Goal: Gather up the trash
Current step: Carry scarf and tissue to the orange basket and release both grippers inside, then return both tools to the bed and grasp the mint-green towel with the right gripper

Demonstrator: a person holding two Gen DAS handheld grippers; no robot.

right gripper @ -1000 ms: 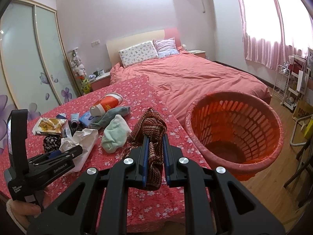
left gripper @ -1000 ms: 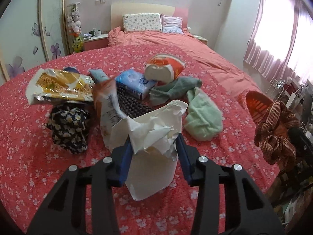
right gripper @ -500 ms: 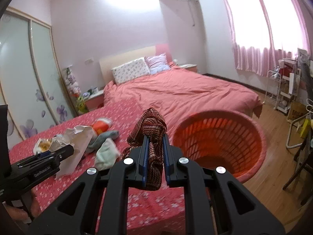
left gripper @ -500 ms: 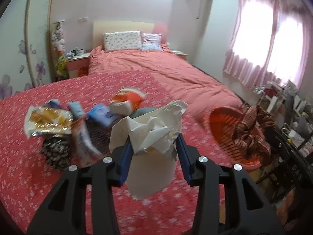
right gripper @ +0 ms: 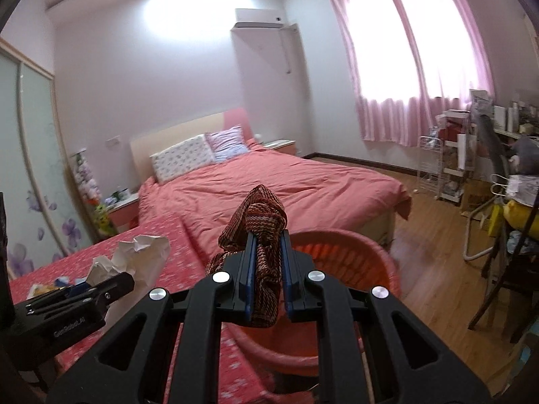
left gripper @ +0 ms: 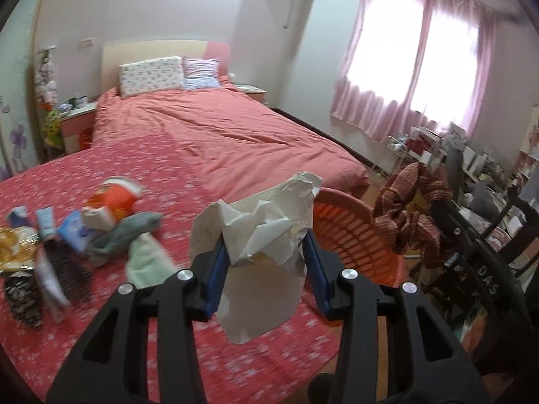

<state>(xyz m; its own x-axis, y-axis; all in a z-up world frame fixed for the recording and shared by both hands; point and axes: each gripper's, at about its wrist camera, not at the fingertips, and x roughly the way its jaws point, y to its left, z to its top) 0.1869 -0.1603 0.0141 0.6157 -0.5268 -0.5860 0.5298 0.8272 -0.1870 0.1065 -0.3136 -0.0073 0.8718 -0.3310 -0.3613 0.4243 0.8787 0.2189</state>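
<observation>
My left gripper [left gripper: 266, 262] is shut on a crumpled white paper bag [left gripper: 259, 235], held in the air above the edge of the red flowered cover. Just right of it stands the orange plastic basket [left gripper: 353, 235]. My right gripper [right gripper: 266, 269] is shut on a brown woven cloth [right gripper: 262, 222], held above the near rim of the orange basket [right gripper: 343, 245]. In the left wrist view the brown cloth [left gripper: 411, 215] hangs over the basket's right side. The paper bag [right gripper: 141, 259] and the left gripper [right gripper: 77, 289] show at the left of the right wrist view.
Several items lie on the red flowered cover [left gripper: 118, 168] at left: an orange cup [left gripper: 114, 198], grey-green socks [left gripper: 134, 235], a blue pack [left gripper: 74, 232], a hairbrush [left gripper: 70, 269], a snack bag [left gripper: 13, 249]. Bed [left gripper: 235, 134] behind; chairs and a cluttered shelf [right gripper: 471, 161] at right.
Both grippers have swung right and risen, away from the pile and toward the orange basket. The paper bag and the brown cloth stayed gripped. The pile has slid to the left of view.
</observation>
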